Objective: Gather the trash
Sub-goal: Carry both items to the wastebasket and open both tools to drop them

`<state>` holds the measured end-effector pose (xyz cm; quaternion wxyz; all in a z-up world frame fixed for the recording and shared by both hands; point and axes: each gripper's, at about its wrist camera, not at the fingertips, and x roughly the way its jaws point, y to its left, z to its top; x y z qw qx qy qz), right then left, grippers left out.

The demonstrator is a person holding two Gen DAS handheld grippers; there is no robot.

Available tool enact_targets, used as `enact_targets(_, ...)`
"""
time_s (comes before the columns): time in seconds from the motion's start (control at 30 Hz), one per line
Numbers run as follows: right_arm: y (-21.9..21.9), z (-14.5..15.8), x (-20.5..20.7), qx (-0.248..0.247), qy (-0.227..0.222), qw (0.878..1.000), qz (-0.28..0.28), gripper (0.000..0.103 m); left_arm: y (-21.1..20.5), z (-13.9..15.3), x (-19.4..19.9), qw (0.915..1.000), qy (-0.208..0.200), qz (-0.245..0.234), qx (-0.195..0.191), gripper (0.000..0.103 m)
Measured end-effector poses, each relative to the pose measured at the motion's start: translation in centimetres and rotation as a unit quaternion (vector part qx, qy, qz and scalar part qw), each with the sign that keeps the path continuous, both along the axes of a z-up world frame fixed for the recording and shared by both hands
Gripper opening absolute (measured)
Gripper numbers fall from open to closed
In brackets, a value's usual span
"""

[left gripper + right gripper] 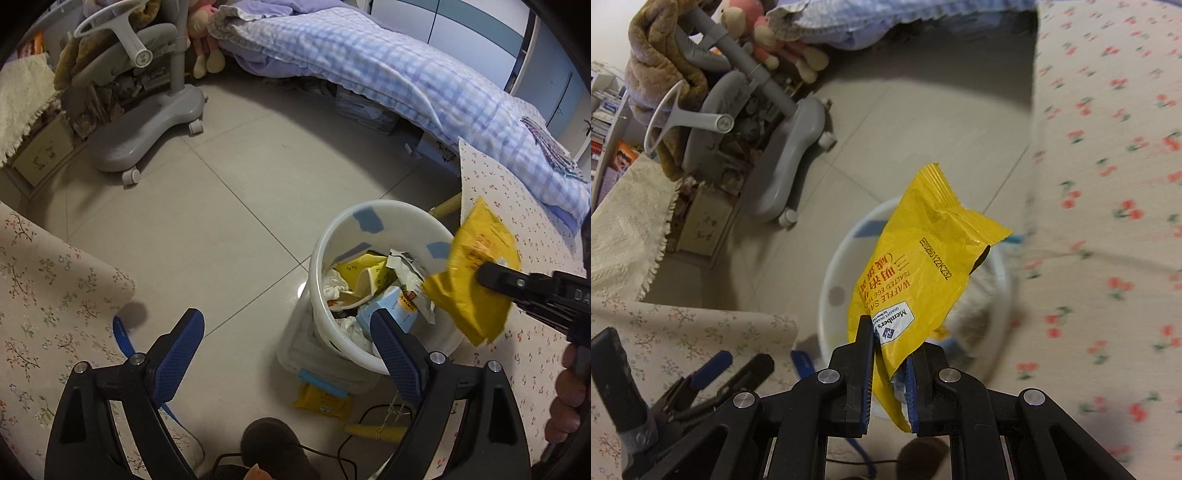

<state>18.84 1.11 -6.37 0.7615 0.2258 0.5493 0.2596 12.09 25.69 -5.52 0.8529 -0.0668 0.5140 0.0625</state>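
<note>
A white bin (332,240) stands on the tiled floor, holding wrappers, tissues and a paper cup (365,284). My left gripper (286,325) is open above the floor just left of the bin, with nothing between its blue pads; its right finger (395,350) overlaps the bin's near rim. My right gripper (890,350) is shut on the lower corner of a yellow snack packet (923,266), which hangs over the bin (834,273). In the left wrist view the same packet (469,295) sits at the bin's right rim, clamped by the right gripper (487,275).
A grey wheeled chair (147,140) stands at the back left and a bed with a blue checked quilt (406,81) behind. Floral cloths (55,295) flank the bin on both sides. Another yellow packet (321,400), a blue strap (122,332) and cables lie by the bin's base.
</note>
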Motion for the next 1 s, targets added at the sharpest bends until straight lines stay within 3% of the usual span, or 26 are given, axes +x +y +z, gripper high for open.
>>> enact_targets(0.07,0.7,-0.3,0.2,0.004,0.0,1.0,0.005,0.018,-0.1,0.0,-0.2,1.0,0.001,-0.003,0.0,0.093)
enact_targets(0.13,1.0,-0.6,0.3,0.002,0.005,1.0,0.003,0.036,-0.1,0.0,-0.2,1.0,0.003,-0.004,-0.002,0.093)
enact_targets(0.17,0.8,-0.8,0.4,0.003,0.009,1.0,-0.004,0.056,-0.1,0.0,-0.3,1.0,0.003,-0.004,-0.003,0.093)
enact_targets(0.2,0.5,-0.8,0.4,0.003,0.009,1.0,-0.01,0.061,-0.1,0.0,-0.3,1.0,0.003,-0.005,-0.004,0.093)
enact_targets(0.57,-2.7,1.4,-0.8,-0.027,-0.012,0.999,-0.024,0.061,-2.2,0.9,-1.3,0.9995,-0.005,-0.028,-0.01,0.093)
enact_targets(0.77,-6.8,3.9,-3.3,-0.078,-0.044,0.995,-0.035,0.07,-4.9,2.0,-2.7,0.998,-0.015,-0.053,-0.031,0.094)
enact_targets(0.8,-7.4,4.4,-3.9,-0.088,-0.05,0.994,-0.038,0.073,-5.4,2.2,-2.9,0.9978,-0.018,-0.056,-0.032,0.098)
enact_targets(0.83,-8.0,4.8,-4.6,-0.1,-0.057,0.993,-0.04,0.075,-6.0,2.5,-3.1,0.9974,-0.021,-0.061,-0.033,0.103)
enact_targets(1.0,-10.8,6.7,-8.3,-0.175,-0.09,0.979,-0.043,0.082,-8.9,4.5,-4.8,0.994,-0.043,-0.093,-0.039,0.103)
